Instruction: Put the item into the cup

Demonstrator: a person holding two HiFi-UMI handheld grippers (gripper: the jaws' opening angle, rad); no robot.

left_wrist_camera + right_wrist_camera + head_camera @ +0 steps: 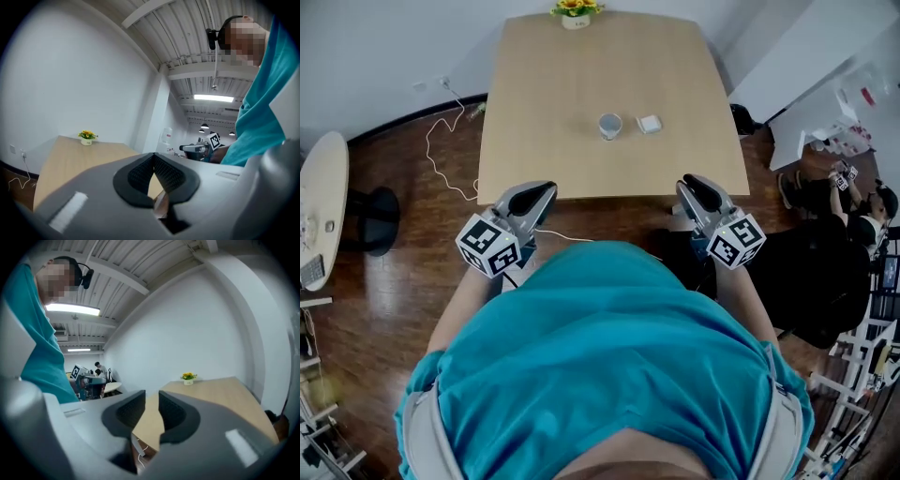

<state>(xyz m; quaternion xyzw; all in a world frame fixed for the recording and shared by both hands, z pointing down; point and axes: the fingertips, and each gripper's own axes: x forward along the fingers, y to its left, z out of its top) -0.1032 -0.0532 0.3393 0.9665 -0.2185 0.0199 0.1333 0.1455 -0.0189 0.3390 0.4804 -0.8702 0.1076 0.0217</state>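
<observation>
The small white squarish item (650, 124) lay on the light wooden counter (581, 75), just beside the pale round cup (610, 125) on the cup's right in the head view, not touching it. A small pot of yellow flowers (576, 11) stood well beyond the cup, at the counter's far edge. Both tongs hung short of the near edge, well apart from the cup. The left tongs (534, 192) were closed tip to tip with nothing between them. The right tongs (694, 185) stood slightly apart, also empty. The item appeared light and rigid, possibly smooth-faced. It should be taken across two opposite flat sides with moderate pressure. The cup looked light enough to tip or slide if knocked.
</observation>
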